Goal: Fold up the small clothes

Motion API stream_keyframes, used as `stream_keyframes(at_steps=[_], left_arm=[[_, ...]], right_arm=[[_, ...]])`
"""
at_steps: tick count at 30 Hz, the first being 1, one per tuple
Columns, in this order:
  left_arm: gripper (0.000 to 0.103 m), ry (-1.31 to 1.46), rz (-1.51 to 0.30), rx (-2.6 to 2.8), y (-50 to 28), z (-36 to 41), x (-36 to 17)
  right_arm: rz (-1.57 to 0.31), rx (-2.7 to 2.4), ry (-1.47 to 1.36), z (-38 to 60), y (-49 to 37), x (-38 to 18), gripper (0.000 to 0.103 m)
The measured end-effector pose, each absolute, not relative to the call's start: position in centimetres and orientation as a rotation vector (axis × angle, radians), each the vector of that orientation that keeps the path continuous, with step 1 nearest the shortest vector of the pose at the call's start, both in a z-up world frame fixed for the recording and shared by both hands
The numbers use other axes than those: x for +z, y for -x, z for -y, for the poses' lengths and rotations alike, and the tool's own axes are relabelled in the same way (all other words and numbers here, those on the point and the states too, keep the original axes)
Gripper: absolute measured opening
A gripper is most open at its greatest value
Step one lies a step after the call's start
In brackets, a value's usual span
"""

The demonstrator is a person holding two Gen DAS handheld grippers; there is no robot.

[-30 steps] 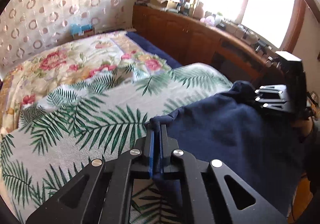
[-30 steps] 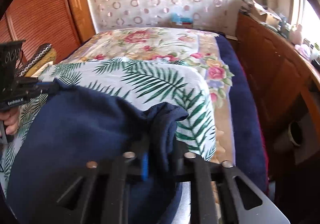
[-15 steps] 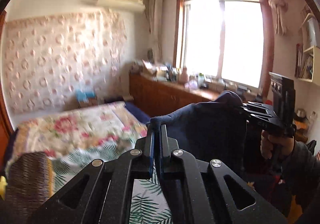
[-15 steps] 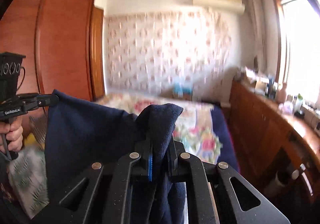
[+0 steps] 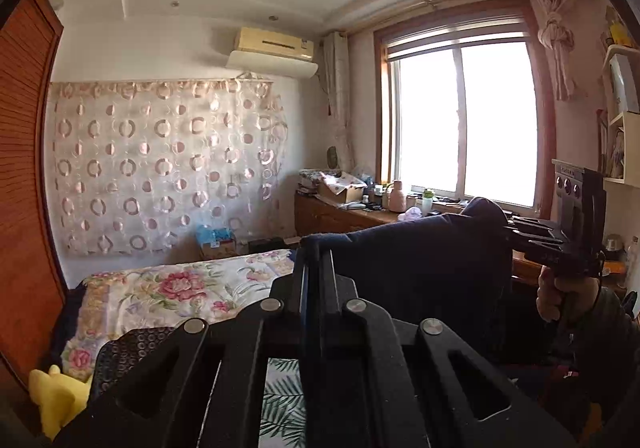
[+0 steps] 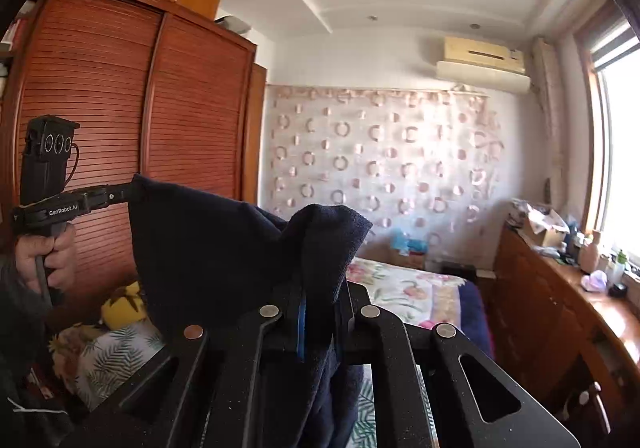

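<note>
A dark navy garment (image 5: 420,268) hangs in the air above the bed, stretched between both grippers. My left gripper (image 5: 314,248) is shut on one top corner of it. My right gripper (image 6: 320,280) is shut on the other top corner (image 6: 328,232), where the cloth bunches over the fingers. In the left wrist view the right gripper (image 5: 516,228) sits at the right, held by a hand (image 5: 560,296). The right wrist view shows the left gripper (image 6: 124,192) at the left, with a hand (image 6: 44,256) on its handle. The garment's lower part is hidden behind the gripper bodies.
Below lies the bed (image 5: 168,296) with a floral cover and a palm-leaf sheet (image 6: 112,348). A yellow soft toy (image 6: 120,306) sits by the wooden wardrobe (image 6: 100,108). A cluttered wooden sideboard (image 6: 560,308) runs under the window (image 5: 460,120).
Both grippers have risen and tilted up toward level, lifting the navy garment off the bed. It now hangs spread between them. Both grips have held.
</note>
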State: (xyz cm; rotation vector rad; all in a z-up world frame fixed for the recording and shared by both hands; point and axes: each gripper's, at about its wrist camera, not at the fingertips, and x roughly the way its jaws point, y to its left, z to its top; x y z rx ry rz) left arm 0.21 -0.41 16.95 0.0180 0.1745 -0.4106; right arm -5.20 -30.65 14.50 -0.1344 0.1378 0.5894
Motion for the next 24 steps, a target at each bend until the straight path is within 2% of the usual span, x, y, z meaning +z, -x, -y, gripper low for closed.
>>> stream_keyframes(at_steps=[6, 8, 9, 11, 12, 13, 14, 15, 20, 24], left_arm=[[0.005, -0.007, -0.318, -0.29, -8.3, -1.9, 9.9], [0.009, -0.033, -0.4, -0.219, -11.9, -2.6, 6.4], [0.011, -0.044, -0.435, -0.196, -13.0, -2.7, 5.1], [0.019, -0.046, -0.51, -0.157, -14.8, -3.3, 2.4], [0.035, -0.045, -0.531, -0.165, -15.0, -3.4, 1.6], [0.046, -0.043, -0.551, -0.168, -15.2, -3.6, 0.8], [0.048, -0.041, -0.566, -0.17, -15.2, -3.8, 0.1], [0.053, -0.041, -0.575, -0.172, -15.1, -3.8, -0.2], [0.063, -0.046, -0.607, -0.191, -12.9, -3.2, -1.6], [0.063, -0.021, -0.639, -0.22, -10.3, -2.9, -3.0]], right_arm=[[-0.292, 0.598, 0.148, 28.9, -3.4, 12.1, 0.01], [-0.385, 0.583, 0.15, 27.0, -7.8, 10.3, 0.01], [-0.48, 0.567, 0.14, 26.2, -10.7, 8.9, 0.015], [-0.59, 0.49, 0.144, 25.4, -14.7, 6.3, 0.026], [-0.599, 0.448, 0.171, 25.1, -15.9, 5.3, 0.03], [-0.61, 0.411, 0.198, 25.0, -16.8, 4.4, 0.035], [-0.621, 0.392, 0.203, 25.1, -17.3, 3.9, 0.047], [-0.645, 0.381, 0.196, 25.1, -17.6, 3.4, 0.05], [-0.682, 0.437, 0.184, 25.2, -16.2, 3.0, 0.05], [-0.701, 0.467, 0.176, 26.3, -13.2, 1.7, 0.05]])
